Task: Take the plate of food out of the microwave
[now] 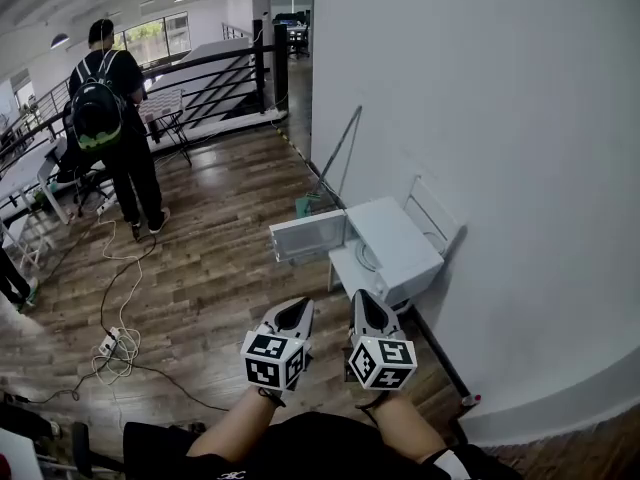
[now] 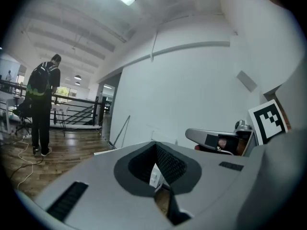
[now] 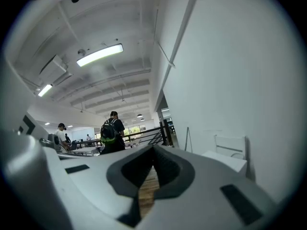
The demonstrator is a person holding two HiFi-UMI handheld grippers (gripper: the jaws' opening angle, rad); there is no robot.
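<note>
- White wall (image 1: 500, 118): fills the right side of the head view and meets the floor along a dark skirting line.
- Wooden floor (image 1: 220, 268): plank flooring that carries everything below; a power strip (image 1: 109, 344) with loose cables lies at the left.
- Person (image 1: 110, 98): stands at the far left near a black railing, back turned, wearing a backpack (image 1: 97, 113).
- Microwave (image 1: 400, 240): a white box on the floor against the wall, with its door (image 1: 307, 236) swung open to the left.
- Left gripper (image 1: 295, 311) and right gripper (image 1: 366, 308): held side by side just short of the microwave and pointing toward it. Both pairs of jaws are closed tip to tip with nothing between them.
- Plate (image 1: 366, 257): only a pale curved rim shows in the microwave's open front; the food cannot be made out.
</note>
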